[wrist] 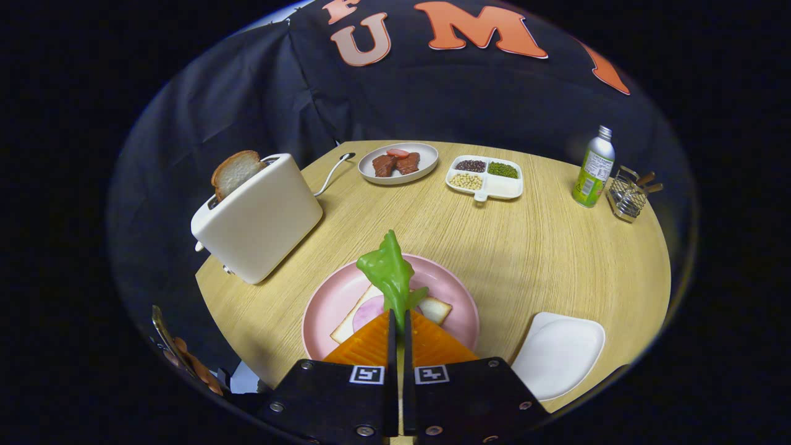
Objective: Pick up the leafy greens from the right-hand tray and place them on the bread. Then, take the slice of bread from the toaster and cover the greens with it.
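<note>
- Gripper view: the gripper (398, 321) is pinched nearly closed on the greens (390, 272), both orange fingers (364, 346) pressing the stem end between them.
- The leaf stands up from the tips and runs away toward 12 o'clock, its long axis in line with the fingers.
- The bread (435, 308), with a pink slice on it, lies on the pink plate (327, 303) right under the fingertips, so the greens hang directly over their target, not yet laid down.
- My guess is the coming move is a short drop and a release, with no sideways travel needed.
- The white tray (559, 352) sits at about 4 o'clock from the fingers, with nothing on it.
- The toaster (259, 216), with its slice (235, 172) poking out, stands at about 10 o'clock, well apart from the plate.
</note>
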Demonstrator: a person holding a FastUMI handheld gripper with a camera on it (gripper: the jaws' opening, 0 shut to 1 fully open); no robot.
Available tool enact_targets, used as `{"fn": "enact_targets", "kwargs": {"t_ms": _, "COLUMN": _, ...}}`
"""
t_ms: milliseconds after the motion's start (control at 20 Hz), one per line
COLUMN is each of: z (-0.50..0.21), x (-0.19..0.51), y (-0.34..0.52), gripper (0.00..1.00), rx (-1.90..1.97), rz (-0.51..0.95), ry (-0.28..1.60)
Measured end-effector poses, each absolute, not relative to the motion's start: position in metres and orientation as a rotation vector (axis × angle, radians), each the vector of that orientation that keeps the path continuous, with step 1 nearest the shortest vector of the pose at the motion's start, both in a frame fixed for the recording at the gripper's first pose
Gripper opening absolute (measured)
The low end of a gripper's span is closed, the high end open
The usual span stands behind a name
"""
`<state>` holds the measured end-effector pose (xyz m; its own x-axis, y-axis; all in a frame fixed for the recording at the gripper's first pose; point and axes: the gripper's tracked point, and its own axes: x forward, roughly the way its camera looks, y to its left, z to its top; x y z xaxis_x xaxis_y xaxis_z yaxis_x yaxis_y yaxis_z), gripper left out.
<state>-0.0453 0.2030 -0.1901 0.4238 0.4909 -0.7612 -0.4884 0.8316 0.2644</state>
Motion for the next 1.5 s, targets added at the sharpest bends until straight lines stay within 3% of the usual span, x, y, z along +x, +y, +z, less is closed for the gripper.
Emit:
{"fn": "enact_targets", "kwargs": {"t_ms": 200, "z": -0.204, "x": -0.056, "y": 0.219, "gripper": 0.04, "rx": -0.033, "rz": 0.631, "ry": 1.009}}
{"fn": "enact_targets", "kwargs": {"t_ms": 500, "z": -0.206, "x": -0.063, "y": 0.232, "gripper": 0.16, "rx": -0.101, "rz": 0.651, "ry": 1.012}}
{"fn": "enact_targets", "kwargs": {"t_ms": 800, "z": -0.186, "x": -0.057, "y": 0.231, "gripper": 0.36, "rx": -0.088, "rz": 0.62, "ry": 0.966}}
{"fn": "enact_targets", "kwargs": {"t_ms": 950, "z": -0.171, "x": -0.056, "y": 0.235, "gripper": 0.5, "rx": -0.085, "rz": 0.619, "ry": 0.939}}
{"fn": "enact_targets", "kwargs": {"t_ms": 1500, "z": -0.101, "x": -0.052, "y": 0.298, "gripper": 0.83, "rx": -0.02, "rz": 0.717, "ry": 0.852}}
